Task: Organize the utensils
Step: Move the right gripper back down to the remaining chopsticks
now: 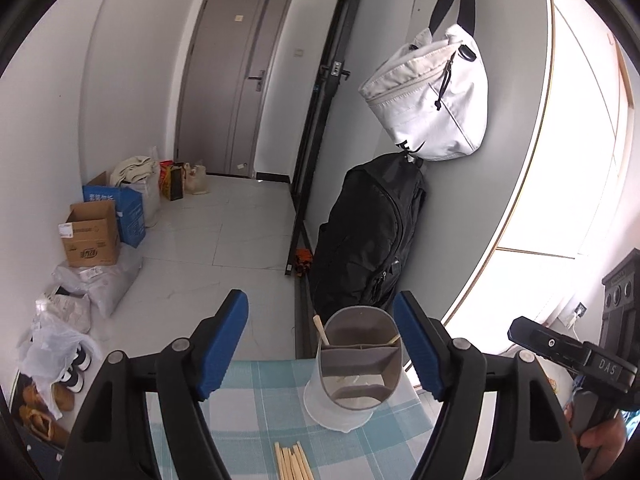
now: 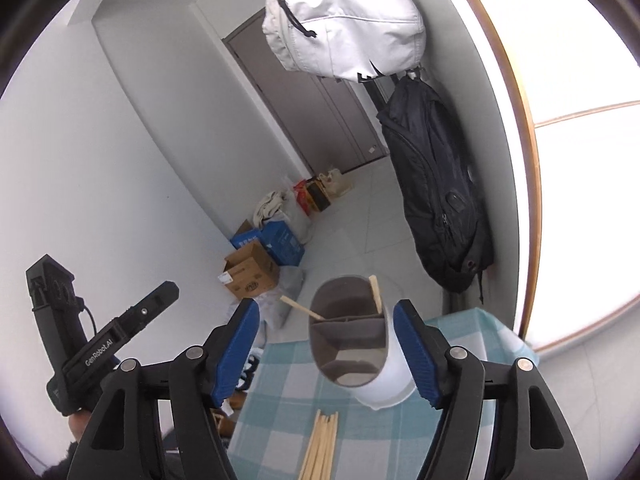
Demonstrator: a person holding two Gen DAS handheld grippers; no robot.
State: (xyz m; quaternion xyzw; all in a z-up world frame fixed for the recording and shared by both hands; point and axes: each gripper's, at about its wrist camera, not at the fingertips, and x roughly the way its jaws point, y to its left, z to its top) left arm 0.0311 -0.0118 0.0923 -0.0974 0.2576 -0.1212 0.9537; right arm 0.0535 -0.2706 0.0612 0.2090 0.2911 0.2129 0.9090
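Pale wooden chopsticks [image 2: 320,444] lie bundled at bottom centre, pointing up-frame toward the white holder [image 2: 360,344], both grippers [image 1: 320,344] [image 2: 326,348] gaping, empty.

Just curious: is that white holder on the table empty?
Not empty: two chopsticks lean inside the holder; more lie beside it on the table.
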